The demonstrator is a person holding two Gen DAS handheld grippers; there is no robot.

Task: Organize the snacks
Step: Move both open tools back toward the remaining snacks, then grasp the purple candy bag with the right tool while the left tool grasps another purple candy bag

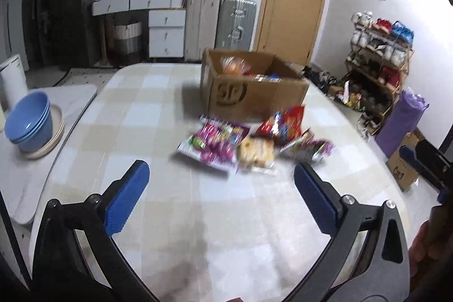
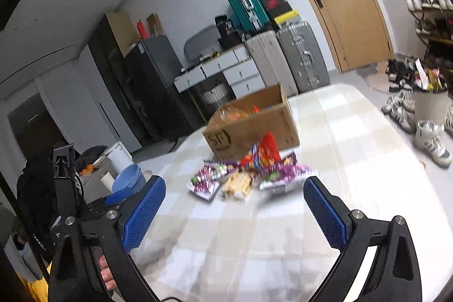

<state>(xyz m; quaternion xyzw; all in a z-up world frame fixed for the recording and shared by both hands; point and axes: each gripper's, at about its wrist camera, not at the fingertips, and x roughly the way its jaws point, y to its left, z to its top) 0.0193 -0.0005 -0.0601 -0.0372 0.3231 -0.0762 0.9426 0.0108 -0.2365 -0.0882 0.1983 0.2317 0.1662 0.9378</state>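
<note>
At centre frame on the checked tablecloth lies a heap of bright foil snack packets (image 1: 249, 143) before the brown cardboard box (image 1: 249, 87); both the left gripper (image 1: 220, 200) and the right gripper (image 2: 235, 214) gape wide and empty, so each should settle over one packet's edge before closing.

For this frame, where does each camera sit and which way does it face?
Left wrist: on the left gripper, facing slightly down over the checked table at the snack packets and cardboard box; both open fingers show, plus the right gripper's tip.
Right wrist: on the right gripper, facing the same packets and box from further right; open fingers and a hand show.
Shared: table, packets, box, blue bowls, suitcases, door.
</note>
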